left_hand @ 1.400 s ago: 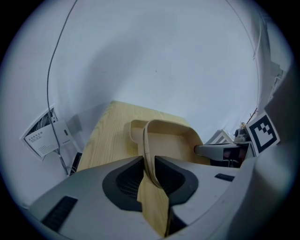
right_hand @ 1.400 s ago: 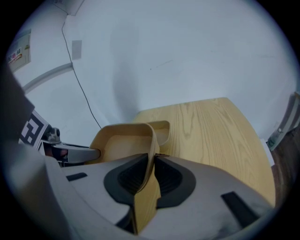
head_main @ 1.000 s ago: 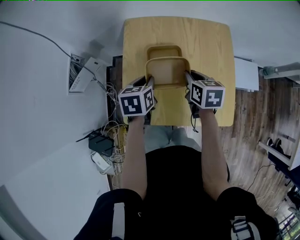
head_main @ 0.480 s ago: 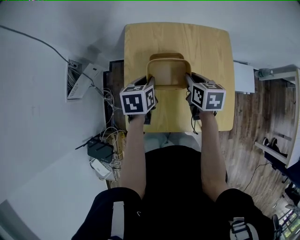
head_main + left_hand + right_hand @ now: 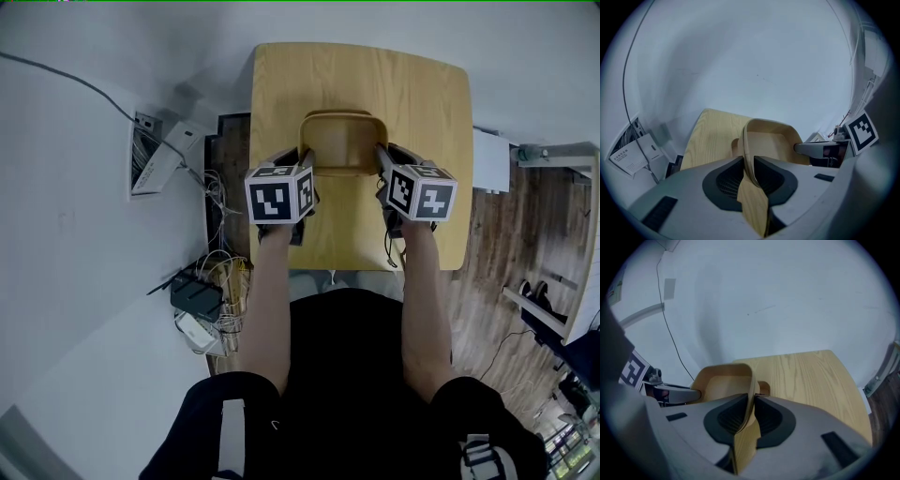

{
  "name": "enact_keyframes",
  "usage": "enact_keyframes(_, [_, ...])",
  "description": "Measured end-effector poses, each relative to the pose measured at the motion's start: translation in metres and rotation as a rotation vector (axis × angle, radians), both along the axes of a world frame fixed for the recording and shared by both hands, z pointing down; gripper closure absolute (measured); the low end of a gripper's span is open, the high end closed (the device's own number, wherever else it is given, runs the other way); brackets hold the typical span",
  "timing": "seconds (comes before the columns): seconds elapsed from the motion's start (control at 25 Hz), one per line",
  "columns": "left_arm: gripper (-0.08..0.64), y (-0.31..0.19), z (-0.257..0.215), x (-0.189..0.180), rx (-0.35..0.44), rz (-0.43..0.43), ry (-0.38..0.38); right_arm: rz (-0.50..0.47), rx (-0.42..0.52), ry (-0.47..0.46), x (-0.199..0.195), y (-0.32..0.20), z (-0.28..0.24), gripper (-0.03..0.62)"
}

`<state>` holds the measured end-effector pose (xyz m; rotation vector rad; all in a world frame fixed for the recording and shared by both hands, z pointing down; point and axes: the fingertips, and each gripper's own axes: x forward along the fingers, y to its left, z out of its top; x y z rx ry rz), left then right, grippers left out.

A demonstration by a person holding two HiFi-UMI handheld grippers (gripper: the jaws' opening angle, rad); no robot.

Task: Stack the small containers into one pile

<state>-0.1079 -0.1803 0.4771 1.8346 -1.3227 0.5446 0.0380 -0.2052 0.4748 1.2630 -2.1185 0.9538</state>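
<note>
— Where's the container [image 5: 342, 142]?
— Mid-table [image 5: 422, 103], above the lower container [image 5: 763, 387]. My left gripper [image 5: 303, 157] pinches its nine o'clock wall. My right gripper [image 5: 382, 157], jaws just tightened, pinches the three o'clock wall.
— And seating it?
— I'd keep it level, match the rims, lower both sides evenly, then let go.

second container [image 5: 735, 146]: only a sliver shows past the held container [image 5: 771, 140]; the rest is covered, and contact between the two is unclear.
held container, near wall: blurred close to both gripper lenses, cut off at 6 o'clock.
table [image 5: 281, 84]: near edge partly covered by forearms [image 5: 267, 309].
floor clutter [image 5: 202, 300], 8 o'clock in head view: cables and boxes, too small to name.
wall card [image 5: 628, 159]: print unreadable.
furniture [image 5: 562, 300], 3 o'clock: cut by frame edge.
</note>
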Motion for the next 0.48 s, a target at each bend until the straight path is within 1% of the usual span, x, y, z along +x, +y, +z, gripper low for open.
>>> enact_keyframes(0.24, [0.483,-0.02,0.007,0.002,-0.021,-0.017,-0.009,-0.017,-0.025,-0.012,0.001,-0.021,0.009,0.546])
enact_keyframes(0.48, [0.48,-0.026,0.02,0.006,-0.057,-0.019,-0.024,-0.02,-0.06,-0.023,0.005,-0.029,0.023,0.546])
